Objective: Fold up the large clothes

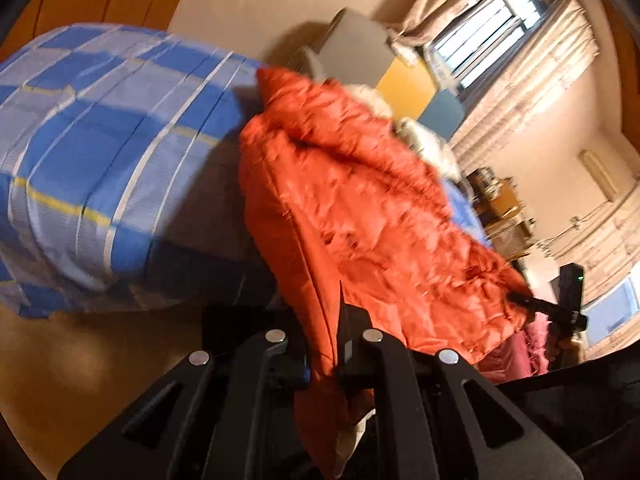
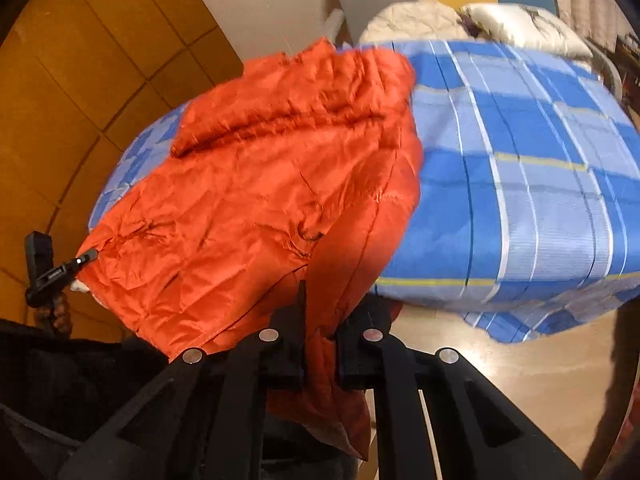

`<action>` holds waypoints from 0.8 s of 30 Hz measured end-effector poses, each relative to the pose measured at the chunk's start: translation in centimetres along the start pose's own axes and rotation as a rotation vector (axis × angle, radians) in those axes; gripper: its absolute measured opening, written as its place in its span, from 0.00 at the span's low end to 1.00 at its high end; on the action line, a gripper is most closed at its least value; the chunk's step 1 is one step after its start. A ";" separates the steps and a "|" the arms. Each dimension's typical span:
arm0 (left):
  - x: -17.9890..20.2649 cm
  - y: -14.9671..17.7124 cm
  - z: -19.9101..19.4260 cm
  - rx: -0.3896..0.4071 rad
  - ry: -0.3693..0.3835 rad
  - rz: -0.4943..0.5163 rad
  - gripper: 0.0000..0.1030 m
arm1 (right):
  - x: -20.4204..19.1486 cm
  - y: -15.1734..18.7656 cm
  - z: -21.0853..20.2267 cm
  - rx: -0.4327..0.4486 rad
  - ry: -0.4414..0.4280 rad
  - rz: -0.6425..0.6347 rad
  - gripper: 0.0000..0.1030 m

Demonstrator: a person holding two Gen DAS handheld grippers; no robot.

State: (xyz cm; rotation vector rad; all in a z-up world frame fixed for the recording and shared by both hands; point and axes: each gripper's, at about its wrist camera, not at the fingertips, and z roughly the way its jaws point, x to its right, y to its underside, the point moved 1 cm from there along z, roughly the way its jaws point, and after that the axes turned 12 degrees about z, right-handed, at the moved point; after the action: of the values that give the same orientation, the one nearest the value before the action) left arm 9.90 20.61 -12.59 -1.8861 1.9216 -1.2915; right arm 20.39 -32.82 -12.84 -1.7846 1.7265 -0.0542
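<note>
An orange padded jacket [image 1: 360, 216] hangs stretched between my two grippers above a bed with a blue checked cover [image 1: 100, 152]. My left gripper [image 1: 324, 344] is shut on one edge of the jacket. My right gripper [image 2: 320, 332] is shut on another edge of the jacket [image 2: 260, 184]. In the left wrist view the right gripper [image 1: 552, 312] shows at the jacket's far corner. In the right wrist view the left gripper [image 2: 60, 272] shows at the jacket's left corner. The far part of the jacket lies over the bed cover [image 2: 520, 168].
White pillows and bedding [image 2: 460, 20] lie at the far end of the bed. A curtained window [image 1: 492, 36] and a cluttered shelf [image 1: 500, 208] are beyond it. A wooden floor [image 2: 500, 380] runs beside the bed. Orange wall panels [image 2: 80, 80] are at left.
</note>
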 end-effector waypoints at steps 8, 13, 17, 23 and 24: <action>1.1 -5.3 -1.5 0.130 0.064 0.062 0.07 | -1.8 -4.5 -2.5 0.119 -0.036 -0.053 0.09; 1.2 -8.8 -1.5 0.198 0.085 0.078 0.07 | -1.9 -7.9 -2.8 0.187 -0.069 -0.033 0.09; 1.1 -11.8 -0.6 0.229 0.090 0.086 0.07 | -2.2 -10.8 -2.4 0.223 -0.081 -0.030 0.09; 0.0 -16.3 2.2 0.257 0.095 0.051 0.07 | -2.3 -16.2 -0.3 0.240 -0.096 -0.010 0.09; -0.4 -17.2 2.9 0.257 0.094 0.038 0.07 | -2.3 -17.0 0.2 0.239 -0.099 -0.004 0.09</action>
State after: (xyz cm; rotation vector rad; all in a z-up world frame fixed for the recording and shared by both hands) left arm 24.58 22.45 -3.32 -1.6833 1.7253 -1.5559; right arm 35.19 -31.95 -4.14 -1.5896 1.5760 -0.1642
